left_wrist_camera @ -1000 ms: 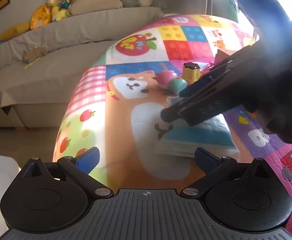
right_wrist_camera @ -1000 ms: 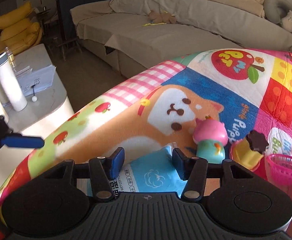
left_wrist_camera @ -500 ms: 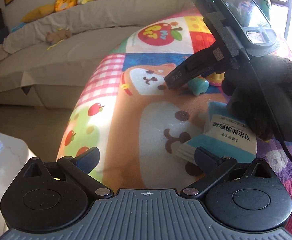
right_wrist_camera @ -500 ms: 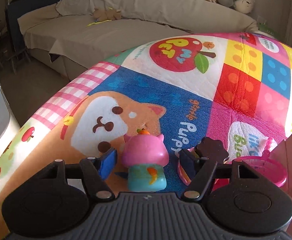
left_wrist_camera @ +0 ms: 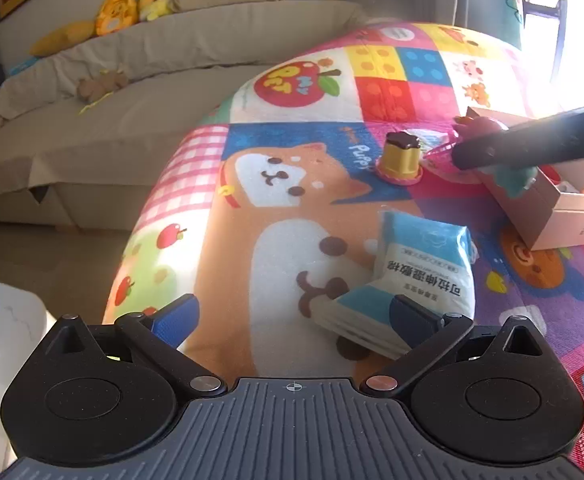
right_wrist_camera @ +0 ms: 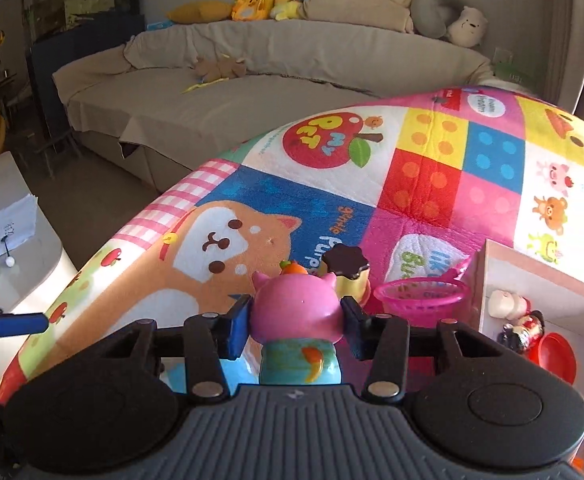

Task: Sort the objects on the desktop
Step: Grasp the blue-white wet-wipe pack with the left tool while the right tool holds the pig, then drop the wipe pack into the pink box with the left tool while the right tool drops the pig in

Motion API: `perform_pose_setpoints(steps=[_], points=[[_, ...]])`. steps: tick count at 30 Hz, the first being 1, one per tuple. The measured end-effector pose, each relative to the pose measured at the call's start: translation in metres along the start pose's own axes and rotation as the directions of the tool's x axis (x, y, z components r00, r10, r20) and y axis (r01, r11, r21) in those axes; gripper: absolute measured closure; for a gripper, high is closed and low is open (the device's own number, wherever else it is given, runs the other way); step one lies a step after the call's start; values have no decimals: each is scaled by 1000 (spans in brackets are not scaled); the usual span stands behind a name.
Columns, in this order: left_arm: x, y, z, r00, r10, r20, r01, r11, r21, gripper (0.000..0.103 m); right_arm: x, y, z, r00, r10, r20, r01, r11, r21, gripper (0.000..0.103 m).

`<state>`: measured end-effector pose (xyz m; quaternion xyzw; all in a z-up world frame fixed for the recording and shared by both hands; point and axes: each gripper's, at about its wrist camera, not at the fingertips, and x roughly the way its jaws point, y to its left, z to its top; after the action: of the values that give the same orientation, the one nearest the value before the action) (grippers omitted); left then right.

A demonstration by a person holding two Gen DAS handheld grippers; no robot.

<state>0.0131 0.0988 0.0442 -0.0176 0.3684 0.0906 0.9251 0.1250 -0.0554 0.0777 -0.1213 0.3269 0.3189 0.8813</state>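
Right gripper (right_wrist_camera: 295, 322): I had just closed its jaws, pinching the glossy pink pig-headed teal toy figure (right_wrist_camera: 297, 312).
Toy axis: upright.
Open cardboard box (right_wrist_camera: 540, 280): just right, nearer this hand.
Left gripper (left_wrist_camera: 294, 314): spread, empty.

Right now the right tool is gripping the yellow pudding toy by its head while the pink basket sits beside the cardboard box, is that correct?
Not quite. The right tool is gripping the pink pig toy, not the yellow pudding toy, which stands free on the mat behind it. The right wrist view shows this. The pink basket does sit beside the cardboard box.
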Motion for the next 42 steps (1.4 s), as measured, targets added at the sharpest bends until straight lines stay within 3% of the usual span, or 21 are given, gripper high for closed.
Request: perform_pose_setpoints(steps=[4,8,16,19,23,27,28,30,35,40,41,42], points=[[-5,-15,5,997,-72,38,71,997,28,0,-43,-26,-45,1000,-13,-18,14,998,66,56],[2,-43,4,989,-138,55,130,983,127,0,-70,-42,-92,996,-71,-60,76,993,93,56],[44,-81,6,996,-87,32,81,983,166,0,-81,-43,-148,971,-219,-94,225,972,64,55],[49,-83,7,997,-69,28,63,983,175,1,-81,-43,-154,971,-220,-92,226,972,61,55],[47,-81,6,998,-59,13,56,982,181,27,-78,-46,-155,973,-211,-91,217,974,57,48],[39,-79,3,997,-75,20,70,979,193,40,-74,-50,-156,977,-185,-105,192,979,68,47],[36,-79,2,997,-78,23,72,977,203,41,-76,-51,-156,980,-167,-109,176,982,69,52],[25,-83,3,994,-109,25,102,973,209,42,-81,-55,-156,984,-141,-112,151,985,84,55],[-9,-102,36,955,-279,96,256,945,201,42,-122,-82,-142,988,-150,-24,152,976,157,55],[-22,-153,90,890,-384,248,311,906,288,42,-172,-120,-118,960,-244,134,203,942,266,55],[-20,-167,99,869,-403,287,315,898,307,40,-175,-124,-116,954,-262,145,216,937,274,55],[-16,-175,105,855,-418,307,322,892,317,31,-177,-130,-112,947,-282,151,232,930,283,55]])
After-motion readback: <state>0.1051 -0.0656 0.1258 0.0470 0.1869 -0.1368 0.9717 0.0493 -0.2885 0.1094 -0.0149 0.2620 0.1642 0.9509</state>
